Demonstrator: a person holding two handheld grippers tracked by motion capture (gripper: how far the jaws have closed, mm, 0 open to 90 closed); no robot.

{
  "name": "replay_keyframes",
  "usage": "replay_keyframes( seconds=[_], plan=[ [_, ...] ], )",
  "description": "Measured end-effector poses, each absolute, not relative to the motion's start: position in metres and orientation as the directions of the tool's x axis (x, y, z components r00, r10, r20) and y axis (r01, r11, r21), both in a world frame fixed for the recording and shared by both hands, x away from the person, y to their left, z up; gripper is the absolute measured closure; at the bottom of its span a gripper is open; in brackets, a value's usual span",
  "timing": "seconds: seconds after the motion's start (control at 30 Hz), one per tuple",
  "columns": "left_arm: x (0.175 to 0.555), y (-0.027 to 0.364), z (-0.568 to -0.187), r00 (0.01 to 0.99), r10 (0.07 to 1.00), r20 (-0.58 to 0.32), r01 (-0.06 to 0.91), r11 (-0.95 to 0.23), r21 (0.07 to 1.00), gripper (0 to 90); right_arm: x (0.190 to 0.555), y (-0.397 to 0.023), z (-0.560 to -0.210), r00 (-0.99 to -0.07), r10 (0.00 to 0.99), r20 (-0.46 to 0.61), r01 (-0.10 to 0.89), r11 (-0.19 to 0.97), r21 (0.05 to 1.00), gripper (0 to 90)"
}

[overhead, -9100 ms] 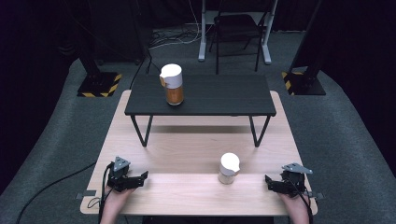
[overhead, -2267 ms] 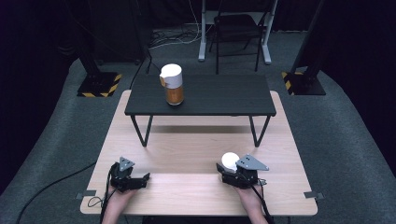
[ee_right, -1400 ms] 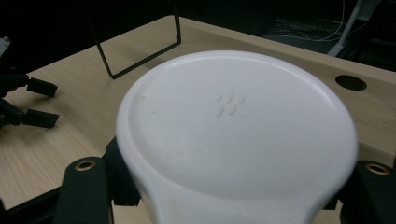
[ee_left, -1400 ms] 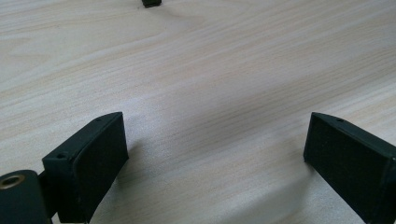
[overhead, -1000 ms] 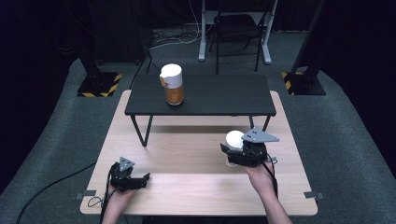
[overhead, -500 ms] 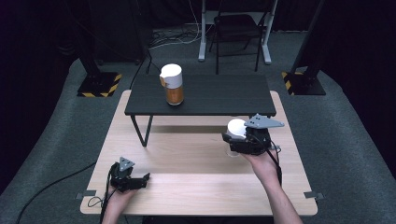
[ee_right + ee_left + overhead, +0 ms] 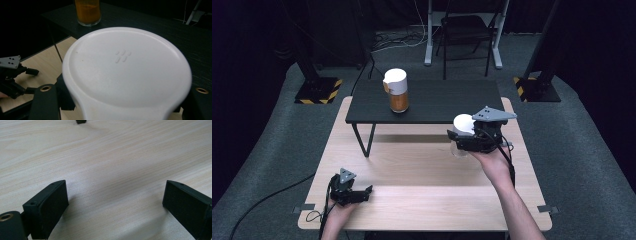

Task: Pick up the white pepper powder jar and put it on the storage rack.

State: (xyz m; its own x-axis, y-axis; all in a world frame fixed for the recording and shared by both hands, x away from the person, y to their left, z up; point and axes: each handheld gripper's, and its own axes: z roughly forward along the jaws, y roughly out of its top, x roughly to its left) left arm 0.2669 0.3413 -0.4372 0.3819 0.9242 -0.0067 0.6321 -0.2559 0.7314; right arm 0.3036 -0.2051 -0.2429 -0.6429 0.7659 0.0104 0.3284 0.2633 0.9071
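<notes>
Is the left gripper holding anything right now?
No, the left gripper has its jaws wide apart over the bare wooden table, with nothing between them.

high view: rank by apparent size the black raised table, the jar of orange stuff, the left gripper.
1. black raised table, by far the largest.
2. jar of orange stuff, white lid on.
3. left gripper, low on the wooden table.
Jar and gripper look close in area; the gripper is nearer the camera, so that order is unsure.
</notes>
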Motion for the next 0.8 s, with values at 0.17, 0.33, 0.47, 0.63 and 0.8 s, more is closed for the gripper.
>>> replay_keyframes(
  seconds=[0.17, 0.33, 0.47, 0.63, 0.8],
  plan=[
    [0.267, 0.341, -0.437, 0.382, 0.924, -0.007, 0.632, -0.256, 0.731, 5.4, 0.308, -0.202, -0.231, -0.643, 0.766, 0.004, 0.320, 0.264, 0.910, 29.8],
    [0.267, 0.341, -0.437, 0.382, 0.924, -0.007, 0.632, -0.256, 0.731, 5.5, 0.313, -0.197, -0.219, -0.638, 0.770, -0.009, 0.313, 0.270, 0.910, 29.9],
    [0.267, 0.341, -0.437, 0.382, 0.924, -0.007, 0.632, -0.256, 0.731, 5.4, 0.317, -0.193, -0.210, -0.633, 0.774, -0.017, 0.308, 0.271, 0.912, 29.8],
    [0.267, 0.341, -0.437, 0.382, 0.924, -0.007, 0.632, -0.256, 0.731, 5.5, 0.323, -0.190, -0.202, -0.630, 0.776, -0.022, 0.304, 0.273, 0.913, 29.9],
    [0.267, 0.341, -0.437, 0.382, 0.924, -0.007, 0.632, -0.256, 0.731, 5.4, 0.330, -0.184, -0.196, -0.627, 0.779, -0.030, 0.300, 0.277, 0.913, 29.9]
  ],
)
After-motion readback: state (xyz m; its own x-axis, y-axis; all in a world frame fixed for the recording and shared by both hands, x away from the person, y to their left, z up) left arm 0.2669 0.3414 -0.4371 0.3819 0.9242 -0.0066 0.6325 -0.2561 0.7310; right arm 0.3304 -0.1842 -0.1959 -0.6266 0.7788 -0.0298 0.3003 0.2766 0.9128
